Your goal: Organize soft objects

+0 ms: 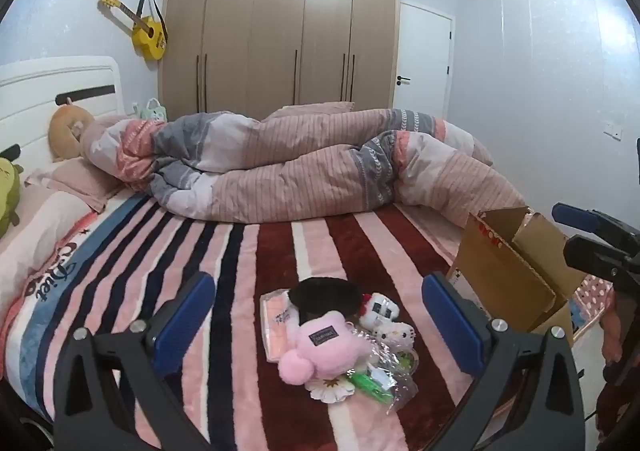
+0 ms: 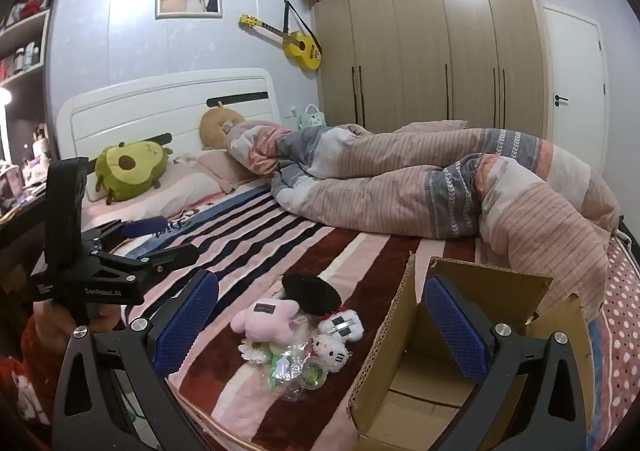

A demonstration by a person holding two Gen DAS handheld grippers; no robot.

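Looking down the left wrist view, the left gripper hangs wide open and empty over the heap of soft toys on the striped bed. Nothing sorted yet, by the look of it: pink plush, black hat and kitty dolls all lie just left of the cardboard box.

Over to the right wrist view: the right gripper is spread open too, holding nothing, one finger over the cardboard box. Box floor shows bare, so everything remains to be packed.
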